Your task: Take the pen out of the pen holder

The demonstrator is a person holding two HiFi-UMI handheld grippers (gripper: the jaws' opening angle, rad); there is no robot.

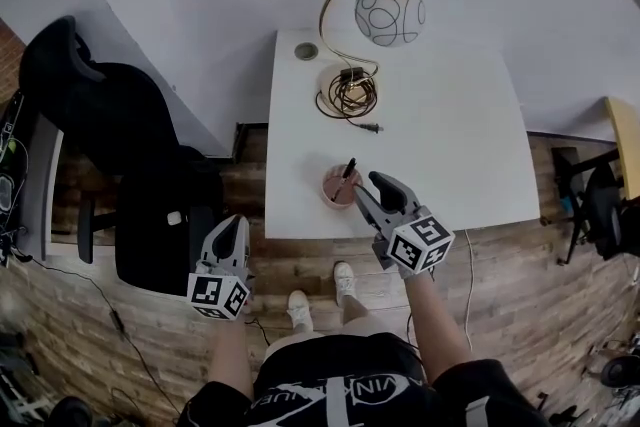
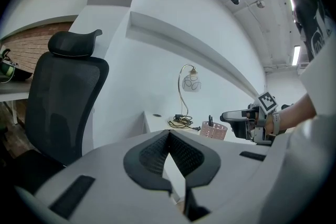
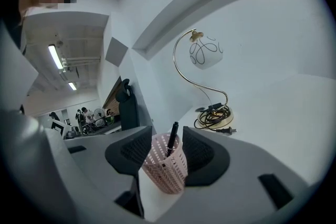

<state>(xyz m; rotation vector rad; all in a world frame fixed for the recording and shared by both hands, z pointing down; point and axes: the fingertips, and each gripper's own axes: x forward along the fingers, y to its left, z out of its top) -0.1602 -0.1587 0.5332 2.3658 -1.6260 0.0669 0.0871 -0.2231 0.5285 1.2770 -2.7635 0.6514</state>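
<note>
— So, where's the pen (image 3: 171,139)?
— It's leaning in the pink pen holder (image 3: 167,168), with its top poking above the rim. The holder sits by the table's (image 1: 450,145) front edge, toward the left front corner.
— And your tongs?
— My right tongs (image 1: 362,193) are spread apart with the holder between the pads, gripping nothing. I judge this the approach step. They sit low and wide, so next I'd lift to the pen's top and close on the shaft alone.
— Left side?
— My left tongs (image 2: 169,134) are pressed together and empty. Only the head view shows them off the table, over the wooden floor (image 1: 290,260). Only the right gripper view shows the pen lined up between the pads. The lamp (image 1: 390,13) stands well back, near the far edge.
</note>
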